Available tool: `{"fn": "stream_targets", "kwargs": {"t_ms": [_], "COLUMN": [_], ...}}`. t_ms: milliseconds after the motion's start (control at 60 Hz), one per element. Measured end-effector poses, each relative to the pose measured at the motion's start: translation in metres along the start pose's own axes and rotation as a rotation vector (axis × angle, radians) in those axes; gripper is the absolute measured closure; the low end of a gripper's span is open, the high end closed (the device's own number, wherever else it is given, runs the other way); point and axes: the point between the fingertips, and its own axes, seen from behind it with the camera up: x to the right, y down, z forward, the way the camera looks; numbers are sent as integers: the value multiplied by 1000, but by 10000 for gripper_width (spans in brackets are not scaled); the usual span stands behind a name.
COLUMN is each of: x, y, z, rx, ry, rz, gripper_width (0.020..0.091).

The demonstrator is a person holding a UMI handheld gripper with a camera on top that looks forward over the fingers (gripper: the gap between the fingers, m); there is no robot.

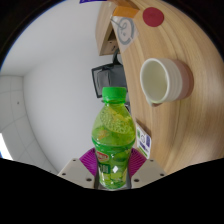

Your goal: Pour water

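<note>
My tongs clamp a green-capped clear plastic bottle of yellow-green drink; a white ceramic cup sits at two o'clock on the light wooden worktop.

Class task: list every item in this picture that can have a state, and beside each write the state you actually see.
Bottle: green cap on, upright in the view, held between the fingers.
Gripper: shut on the bottle, pads pressing both sides.
Cup: on the wooden table, mouth open, looks empty.
Box: on the table beyond the cup; open or closed unclear.
</note>
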Motion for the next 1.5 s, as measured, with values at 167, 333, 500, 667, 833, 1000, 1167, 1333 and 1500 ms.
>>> {"fn": "stream_targets", "kwargs": {"t_ms": [167, 333, 500, 667, 833, 1000, 1167, 1333, 1500], "x": [1, 10, 12, -30, -99, -136, -104, -33, 34], "y": [-16, -22, -17, -18, -71, -159, -247, -311, -339], "z": [3, 5, -3, -20, -40, -66, -79, -77, -69], "rx": [4, -8, -24, -38, 67, 258, 305, 264, 211], "ry": [-10, 20, 62, 107, 135, 253, 403, 479, 502], "rz": [205, 239, 144, -368, -992, -1463, -1649, -1672, -1623], "gripper_width": [740, 742, 729, 727, 727, 676, 677, 677, 647]}}
